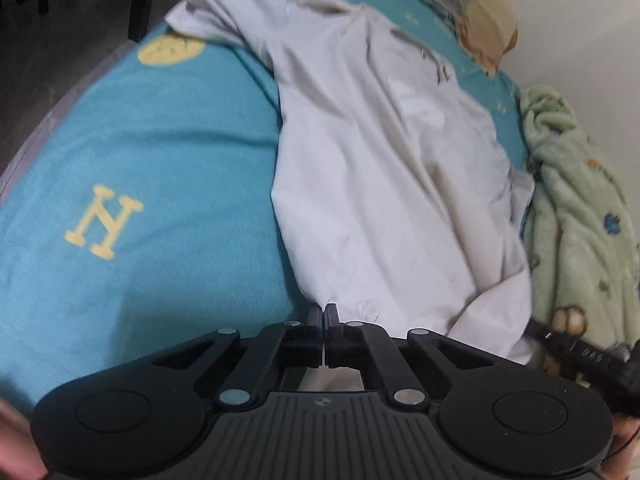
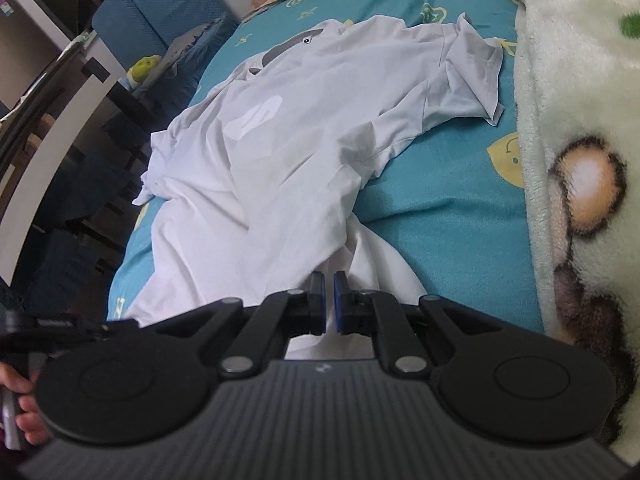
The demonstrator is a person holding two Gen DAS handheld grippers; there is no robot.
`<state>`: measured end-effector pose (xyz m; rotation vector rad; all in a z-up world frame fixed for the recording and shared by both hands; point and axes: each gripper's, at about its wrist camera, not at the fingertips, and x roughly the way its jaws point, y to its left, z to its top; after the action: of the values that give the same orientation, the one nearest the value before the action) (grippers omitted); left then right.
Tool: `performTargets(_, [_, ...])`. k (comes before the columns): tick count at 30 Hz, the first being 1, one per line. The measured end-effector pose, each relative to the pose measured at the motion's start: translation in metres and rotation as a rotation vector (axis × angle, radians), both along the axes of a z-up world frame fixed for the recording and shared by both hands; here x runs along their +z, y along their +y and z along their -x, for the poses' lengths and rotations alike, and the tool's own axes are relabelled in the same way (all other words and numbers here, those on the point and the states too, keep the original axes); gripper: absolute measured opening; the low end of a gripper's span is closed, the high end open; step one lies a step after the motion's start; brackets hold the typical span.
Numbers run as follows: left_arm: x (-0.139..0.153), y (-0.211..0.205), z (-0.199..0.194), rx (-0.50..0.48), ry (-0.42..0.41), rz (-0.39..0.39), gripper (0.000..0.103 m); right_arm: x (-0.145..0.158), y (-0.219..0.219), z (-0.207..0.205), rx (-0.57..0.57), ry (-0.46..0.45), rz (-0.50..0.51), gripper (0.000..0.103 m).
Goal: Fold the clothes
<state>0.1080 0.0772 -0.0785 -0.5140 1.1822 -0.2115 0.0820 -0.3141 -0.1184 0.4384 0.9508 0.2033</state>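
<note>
Teal bedsheet under white shirt; left claw, right claw clamp hem.

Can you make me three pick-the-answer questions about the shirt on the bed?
1. Where does the fluffy green blanket lie in the left wrist view?
A. right of the shirt
B. on top of the shirt
C. on the floor

2. What colour is the shirt?
A. red
B. white
C. black

3. How is the left gripper?
A. wide open
B. shut at the shirt's bottom edge
C. holding a pillow

Answers:
1. A, the blanket runs along the shirt's right side.
2. B, it is white against the blue sheet.
3. B, its fingers meet right at the hem.
</note>
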Motion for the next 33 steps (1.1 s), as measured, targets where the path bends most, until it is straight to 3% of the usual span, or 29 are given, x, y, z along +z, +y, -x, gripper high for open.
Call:
performTargets(3, [0.027, 0.018, -0.002, -0.001, -0.018, -0.004, 0.000, 0.003, 0.000, 0.002, 0.005, -0.008, 0.002, 0.008])
performTargets(7, [0.055, 0.046, -0.009, 0.020, -0.038, -0.107, 0.000, 0.003, 0.002, 0.002, 0.008, -0.007, 0.012, 0.008])
performTargets(11, [0.040, 0.072, -0.026, 0.046, -0.010, -0.197, 0.001, 0.002, 0.005, 0.000, 0.027, 0.006, 0.029, 0.008])
performTargets(15, [-0.001, 0.076, -0.033, 0.079, 0.072, -0.213, 0.002, 0.004, 0.012, 0.002, 0.055, 0.010, 0.059, 0.008])
performTargets(17, [-0.004, 0.074, -0.032, 0.078, 0.067, -0.208, 0.003, 0.010, 0.017, 0.008, 0.082, -0.021, 0.067, 0.008])
performTargets(19, [-0.001, 0.071, -0.031, 0.065, 0.053, -0.204, 0.023, 0.019, 0.028, 0.015, 0.131, -0.063, 0.080, 0.008])
performTargets(23, [0.006, 0.065, -0.028, 0.057, 0.003, -0.203, 0.043, 0.034, 0.071, 0.027, 0.282, -0.099, 0.137, 0.009])
performTargets(25, [0.007, 0.067, -0.027, 0.073, -0.013, -0.193, 0.048, 0.037, 0.099, 0.031, 0.342, -0.097, 0.118, 0.016])
performTargets(26, [0.008, 0.070, -0.027, 0.084, -0.027, -0.174, 0.048, 0.037, 0.114, 0.032, 0.369, -0.097, 0.097, 0.030])
performTargets(27, [0.010, 0.073, -0.027, 0.096, -0.043, -0.148, 0.049, 0.036, 0.130, 0.032, 0.401, -0.094, 0.070, 0.050])
performTargets(28, [0.012, 0.076, -0.026, 0.111, -0.056, -0.131, 0.050, 0.034, 0.148, 0.033, 0.435, -0.085, 0.047, 0.059])
performTargets(29, [0.013, 0.080, -0.026, 0.128, -0.069, -0.118, 0.051, 0.031, 0.166, 0.032, 0.464, -0.073, 0.039, 0.063])
performTargets(33, [0.011, 0.095, -0.025, 0.182, -0.078, -0.055, 0.054, 0.011, 0.227, 0.022, 0.498, -0.007, 0.131, 0.062])
